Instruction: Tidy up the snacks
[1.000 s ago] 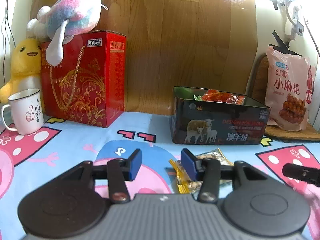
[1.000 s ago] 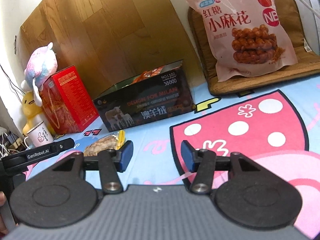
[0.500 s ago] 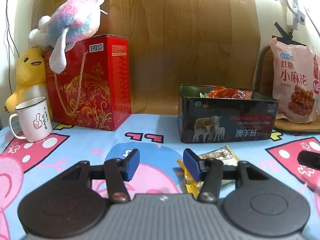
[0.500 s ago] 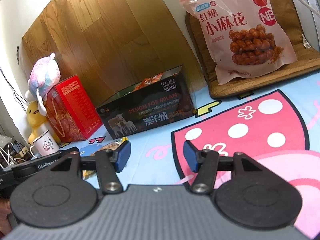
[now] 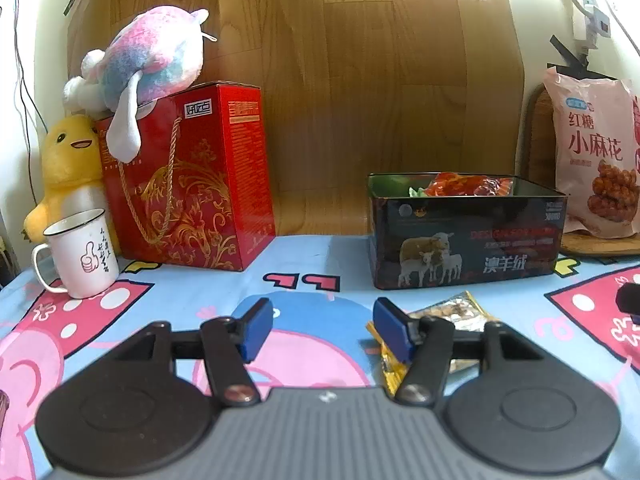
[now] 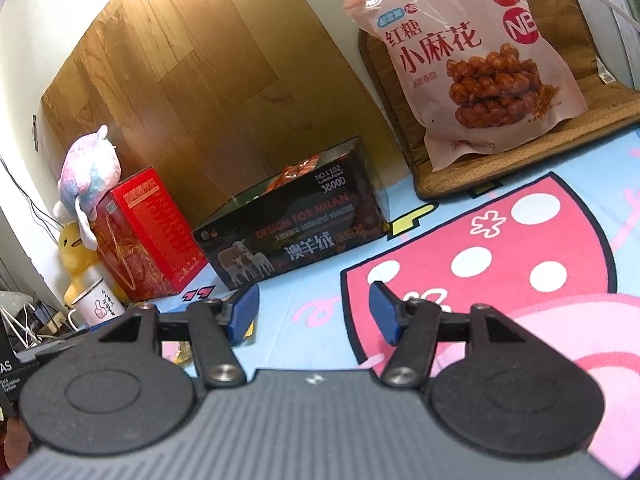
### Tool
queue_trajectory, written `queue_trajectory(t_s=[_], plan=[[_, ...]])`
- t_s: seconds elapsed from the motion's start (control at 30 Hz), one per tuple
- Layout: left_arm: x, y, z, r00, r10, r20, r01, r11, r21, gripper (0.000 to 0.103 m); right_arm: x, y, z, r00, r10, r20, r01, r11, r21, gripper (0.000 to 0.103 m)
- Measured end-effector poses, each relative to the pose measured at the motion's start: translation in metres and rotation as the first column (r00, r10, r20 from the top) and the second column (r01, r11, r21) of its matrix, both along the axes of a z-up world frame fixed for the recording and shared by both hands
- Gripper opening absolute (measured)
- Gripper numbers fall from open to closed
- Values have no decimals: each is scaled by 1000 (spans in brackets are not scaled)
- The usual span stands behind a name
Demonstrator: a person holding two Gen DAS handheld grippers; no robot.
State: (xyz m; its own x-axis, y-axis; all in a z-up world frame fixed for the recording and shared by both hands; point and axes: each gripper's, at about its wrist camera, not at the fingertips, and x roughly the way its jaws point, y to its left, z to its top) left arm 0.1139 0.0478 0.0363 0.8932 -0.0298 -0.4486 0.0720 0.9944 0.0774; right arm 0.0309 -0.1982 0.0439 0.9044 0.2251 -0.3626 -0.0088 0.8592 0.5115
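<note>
- The left gripper (image 5: 322,330) is opening, nothing between its fingers; the snack packet (image 5: 448,316) lies flat on the worktop just beyond its right finger, not yet lined up for a grasp.
- The right gripper (image 6: 314,312) is also opening and empty, over bare cloth.
- The open tin (image 5: 466,236) behind already holds snacks, likely the packet's destination.

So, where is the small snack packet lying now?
In the left wrist view, the snack packet lies on the tablecloth, in front of the black tin.

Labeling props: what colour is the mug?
White mug with a pink thumbs-up drawing; clearest in the left wrist view.
</note>
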Motion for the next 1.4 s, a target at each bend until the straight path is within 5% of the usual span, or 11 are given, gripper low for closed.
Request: queue_trajectory(t_s=[0.6,0.93,1.1,1.4], plan=[[-1,-2,0,1000,3,7,-3,1000,15,60,0,-23,-10,999,-36,-21,39,983,179,64],[-2,-3,0,1000,3,13,-3,1000,25,60,0,-26,-11,999,-34,-23,38,980,195,64],[-3,-4,1,1000,-2,24,2,1000,26,75,0,-27,-12,999,-37,-25,41,977,207,65],[-6,-9,1,999,-14,47,11,998,59,77,1,-28,-12,999,-34,-23,38,976,214,68]])
